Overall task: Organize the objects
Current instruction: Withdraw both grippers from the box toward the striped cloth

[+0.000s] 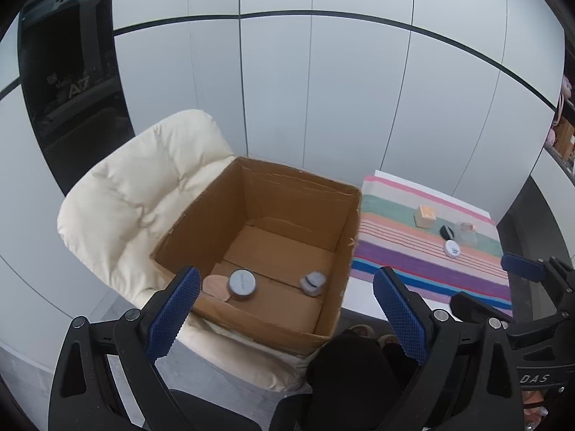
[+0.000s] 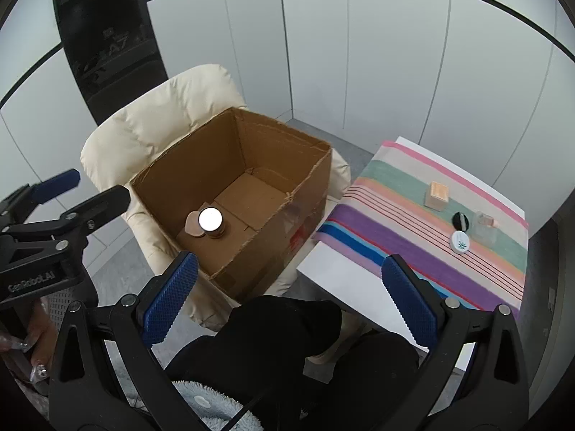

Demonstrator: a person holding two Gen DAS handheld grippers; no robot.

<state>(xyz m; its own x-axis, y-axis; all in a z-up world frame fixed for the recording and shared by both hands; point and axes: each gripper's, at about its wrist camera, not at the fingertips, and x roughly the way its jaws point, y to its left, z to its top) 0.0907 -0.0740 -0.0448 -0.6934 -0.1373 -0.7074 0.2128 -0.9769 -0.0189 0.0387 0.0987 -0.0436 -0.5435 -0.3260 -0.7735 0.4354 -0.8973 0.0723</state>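
An open cardboard box [image 1: 345,222] [image 2: 312,176] rests on a cream armchair. Inside lie a round tin [image 1: 242,283] [image 2: 211,219], a tan oval piece [image 1: 215,285] [image 2: 194,224] and a small grey striped object [image 1: 312,282]. On the striped cloth of the table [image 1: 431,262] [image 2: 413,251] sit a wooden block [image 1: 424,216] [image 2: 437,195], a black-and-white disc [image 1: 447,232] [image 2: 460,220], a white round lid [image 1: 452,248] [image 2: 460,241] and a clear container [image 1: 466,232] [image 2: 485,228]. My left gripper [image 1: 287,312] is open and empty, above the box's near edge. My right gripper [image 2: 287,309] is open and empty, between box and table.
The cream armchair [image 1: 136,194] [image 2: 154,122] holds the box. White wall panels stand behind. The person's dark-clothed legs [image 2: 287,352] are below the grippers. The other gripper shows at the right edge of the left wrist view [image 1: 532,287] and at the left edge of the right wrist view [image 2: 54,215].
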